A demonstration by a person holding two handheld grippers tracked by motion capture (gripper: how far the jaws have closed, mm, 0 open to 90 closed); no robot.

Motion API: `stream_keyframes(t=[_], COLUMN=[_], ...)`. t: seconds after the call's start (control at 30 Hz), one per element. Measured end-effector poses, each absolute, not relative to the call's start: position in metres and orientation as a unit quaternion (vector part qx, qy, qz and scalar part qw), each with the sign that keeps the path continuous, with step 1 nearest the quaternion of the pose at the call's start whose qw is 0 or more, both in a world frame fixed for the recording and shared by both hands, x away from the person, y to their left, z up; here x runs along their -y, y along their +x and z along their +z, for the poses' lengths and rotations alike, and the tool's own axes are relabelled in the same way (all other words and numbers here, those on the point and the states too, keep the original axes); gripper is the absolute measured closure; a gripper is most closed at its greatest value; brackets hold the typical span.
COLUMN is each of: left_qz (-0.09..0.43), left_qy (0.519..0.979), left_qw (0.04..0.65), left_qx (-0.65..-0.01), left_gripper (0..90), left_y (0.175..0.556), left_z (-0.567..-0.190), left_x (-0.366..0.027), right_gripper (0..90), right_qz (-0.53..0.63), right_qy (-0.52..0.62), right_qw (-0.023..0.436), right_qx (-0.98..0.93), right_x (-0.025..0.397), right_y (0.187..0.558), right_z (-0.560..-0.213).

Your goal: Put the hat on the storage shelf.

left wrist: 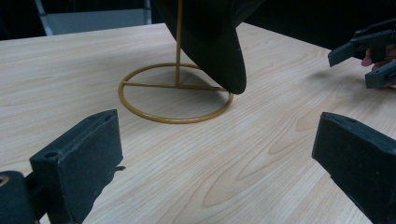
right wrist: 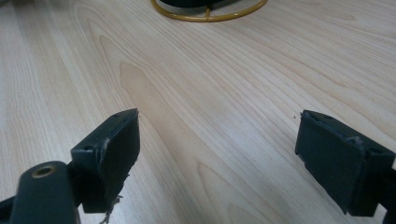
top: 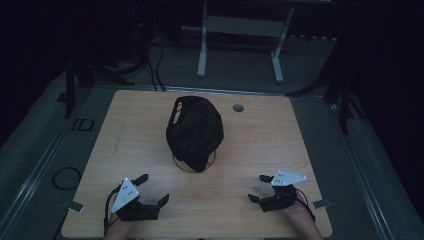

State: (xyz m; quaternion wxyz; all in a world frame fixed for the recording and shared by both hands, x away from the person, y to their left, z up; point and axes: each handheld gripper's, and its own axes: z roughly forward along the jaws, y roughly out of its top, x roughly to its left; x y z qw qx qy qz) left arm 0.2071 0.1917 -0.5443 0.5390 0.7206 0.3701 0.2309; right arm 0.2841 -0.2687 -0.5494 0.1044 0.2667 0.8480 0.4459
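A black cap point(top: 194, 131) hangs on a gold wire stand point(top: 181, 165) at the middle of the wooden table point(top: 260, 145). In the left gripper view the cap's peak point(left wrist: 219, 51) droops over the stand's round base ring point(left wrist: 175, 117) and upright rod. My left gripper point(top: 153, 190) rests at the near left of the table, open and holding nothing, jaws wide apart. My right gripper point(top: 260, 188) rests at the near right, also open and bare. The stand's ring point(right wrist: 208, 16) shows at the top of the right gripper view. The right gripper point(left wrist: 369, 60) also appears far right in the left gripper view.
A small round grommet hole point(top: 238, 107) sits in the table's far right part. Beyond the table stands a white desk frame point(top: 240, 30) on grey floor, with cables point(top: 155, 65) trailing at the far left. A coiled cable point(top: 65, 178) lies on the floor left of the table.
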Motion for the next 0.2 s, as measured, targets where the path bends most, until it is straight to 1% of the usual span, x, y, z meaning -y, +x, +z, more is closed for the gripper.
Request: stream_keyframes(t=[0.2], left_qz=[0.229], left_qy=[0.721], left_qw=[0.538], left_qx=[-0.371], left_gripper=[2.2], left_y=[0.2075], left_z=[-0.5456], left_x=[-0.1914], right_gripper=[13.9], right_qz=[0.440], right_qy=[0.268], right_qw=[0.105], right_qx=[-0.850], right_x=[0.2687], right_y=[0.2855], right_z=[-0.5523])
